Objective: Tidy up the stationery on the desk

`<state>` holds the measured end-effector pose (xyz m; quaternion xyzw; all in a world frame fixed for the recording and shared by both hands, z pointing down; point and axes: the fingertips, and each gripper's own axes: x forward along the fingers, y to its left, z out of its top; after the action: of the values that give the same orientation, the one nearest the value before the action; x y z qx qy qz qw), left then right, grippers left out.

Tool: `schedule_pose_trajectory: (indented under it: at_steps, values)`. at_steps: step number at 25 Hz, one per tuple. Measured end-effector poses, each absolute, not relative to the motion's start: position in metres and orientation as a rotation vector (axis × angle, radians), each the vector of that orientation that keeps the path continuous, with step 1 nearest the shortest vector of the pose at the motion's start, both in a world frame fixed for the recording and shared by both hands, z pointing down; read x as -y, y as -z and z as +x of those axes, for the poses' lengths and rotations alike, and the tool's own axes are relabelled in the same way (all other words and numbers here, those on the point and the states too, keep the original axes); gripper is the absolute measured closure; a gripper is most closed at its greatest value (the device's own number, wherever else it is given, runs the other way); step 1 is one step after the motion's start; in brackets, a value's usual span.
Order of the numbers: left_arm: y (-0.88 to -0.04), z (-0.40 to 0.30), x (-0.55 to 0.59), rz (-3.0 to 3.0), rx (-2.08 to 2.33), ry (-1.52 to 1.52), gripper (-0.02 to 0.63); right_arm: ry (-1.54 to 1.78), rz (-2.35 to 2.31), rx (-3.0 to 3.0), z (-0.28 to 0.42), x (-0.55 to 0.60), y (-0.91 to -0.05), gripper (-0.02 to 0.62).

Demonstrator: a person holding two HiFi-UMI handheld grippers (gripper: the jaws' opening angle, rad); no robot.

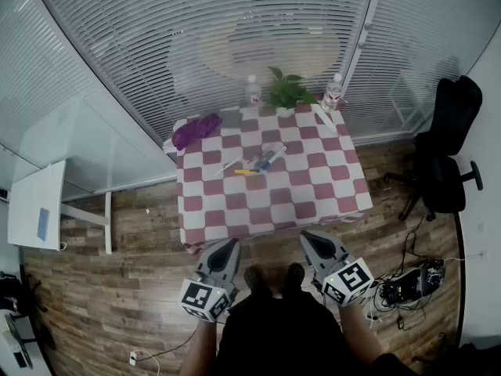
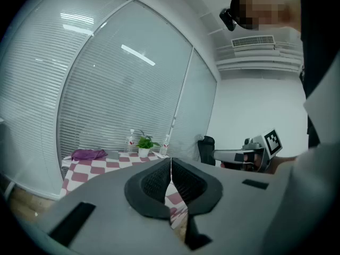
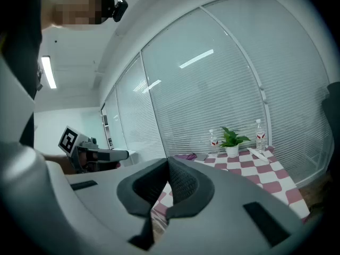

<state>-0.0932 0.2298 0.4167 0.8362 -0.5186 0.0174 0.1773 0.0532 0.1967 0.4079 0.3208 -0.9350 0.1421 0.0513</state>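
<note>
Filling the middle of the head view, the bench [image 1: 274, 202] wears a red-and-white checked cloth and stands on a wood-plank floor [image 1: 117, 288] before slatted blinds. At the right edge of the frame is a black office chair [image 1: 446, 147], and at the left edge a white side table [image 1: 35, 206]. Low in the frame, below the bench's near edge, the left gripper [image 1: 226, 247] and the right gripper [image 1: 311, 239] are held side by side, both aimed toward the bench and well apart from everything on it. Each gripper's own view shows its dark ribbed fingers [image 2: 151, 184] [image 3: 183, 185] pressed together with nothing between them. A purple cloth [image 1: 196, 129] lies crumpled at the bench's upper left corner. At the far edge sits a small potted plant [image 1: 286, 92] between two clear bottles [image 1: 252, 90] [image 1: 333, 94]. The stationery [image 1: 261, 163], a loose cluster of pens with blue and yellow among them, lies near the bench's middle, with a white pen [image 1: 232, 164] just to its left.
</note>
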Motion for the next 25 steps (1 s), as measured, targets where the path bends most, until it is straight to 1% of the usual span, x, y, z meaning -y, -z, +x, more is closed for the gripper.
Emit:
schedule_pose_trajectory:
  at_steps: [15,25]
  values:
    - [-0.423,-0.099,-0.237,2.370,1.431,-0.048,0.574,-0.490,0.948,2.900,0.034,-0.209,-0.405,0.574]
    - [-0.432,-0.124,-0.248,2.365,1.407,-0.045,0.574,-0.524,0.997,2.856,0.017,-0.219,-0.414,0.574]
